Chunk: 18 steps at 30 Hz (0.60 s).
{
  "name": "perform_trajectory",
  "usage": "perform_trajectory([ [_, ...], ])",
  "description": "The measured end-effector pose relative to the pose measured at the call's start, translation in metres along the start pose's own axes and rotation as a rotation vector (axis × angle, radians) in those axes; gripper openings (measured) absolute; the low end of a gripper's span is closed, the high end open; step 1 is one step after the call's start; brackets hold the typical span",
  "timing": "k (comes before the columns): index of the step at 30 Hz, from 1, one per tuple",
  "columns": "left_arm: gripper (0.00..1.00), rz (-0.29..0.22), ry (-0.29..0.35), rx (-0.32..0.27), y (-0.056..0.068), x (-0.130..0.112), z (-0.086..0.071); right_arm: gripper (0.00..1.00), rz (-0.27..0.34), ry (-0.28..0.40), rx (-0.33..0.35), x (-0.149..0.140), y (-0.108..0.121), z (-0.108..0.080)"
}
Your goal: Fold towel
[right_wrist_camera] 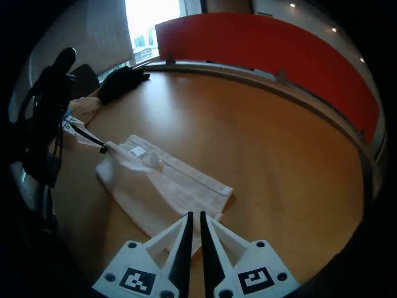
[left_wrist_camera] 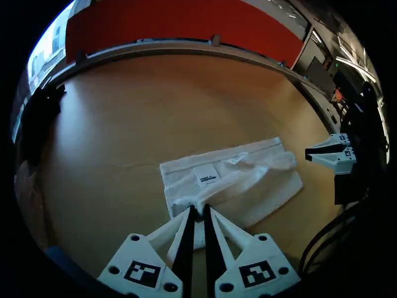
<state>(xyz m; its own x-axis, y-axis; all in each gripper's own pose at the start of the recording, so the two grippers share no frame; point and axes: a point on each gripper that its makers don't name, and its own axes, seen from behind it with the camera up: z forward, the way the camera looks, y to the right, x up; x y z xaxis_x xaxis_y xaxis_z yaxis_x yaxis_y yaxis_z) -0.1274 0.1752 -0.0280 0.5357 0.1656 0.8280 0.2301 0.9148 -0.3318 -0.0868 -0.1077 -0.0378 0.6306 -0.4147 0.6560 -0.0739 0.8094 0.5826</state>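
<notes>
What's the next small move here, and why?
Probably ease the right gripper onto the end of the towel and pinch it. The left gripper clamps the opposite edge, while the right one sits by the cloth's end, jaws narrow, grip unclear; folding likely needs both ends held.

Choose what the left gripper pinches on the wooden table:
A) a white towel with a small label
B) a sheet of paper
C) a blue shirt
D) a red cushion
A: the left gripper closes its fingers on the near edge of a white towel with a small label, which lies on the wooden table.
</notes>
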Motion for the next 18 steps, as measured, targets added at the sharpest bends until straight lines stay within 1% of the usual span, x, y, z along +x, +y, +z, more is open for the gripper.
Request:
perform_trajectory([
  [3,0.13,-0.005,-0.014,0.004,-0.005,-0.001,0.007,0.11,0.003,0.0,0.0,0.002,0.001,0.003],
  [9,0.13,-0.021,-0.032,0.002,-0.01,0.0,0.018,0.1,-0.006,-0.009,-0.006,0.0,0.001,0.004],
  [14,0.13,-0.036,-0.046,0.01,-0.016,0.002,0.027,0.1,0.0,-0.011,-0.01,-0.002,-0.001,0.004],
  [18,0.14,-0.044,-0.047,0.012,-0.017,0.005,0.031,0.11,0.004,-0.011,-0.009,-0.003,-0.003,0.004],
])
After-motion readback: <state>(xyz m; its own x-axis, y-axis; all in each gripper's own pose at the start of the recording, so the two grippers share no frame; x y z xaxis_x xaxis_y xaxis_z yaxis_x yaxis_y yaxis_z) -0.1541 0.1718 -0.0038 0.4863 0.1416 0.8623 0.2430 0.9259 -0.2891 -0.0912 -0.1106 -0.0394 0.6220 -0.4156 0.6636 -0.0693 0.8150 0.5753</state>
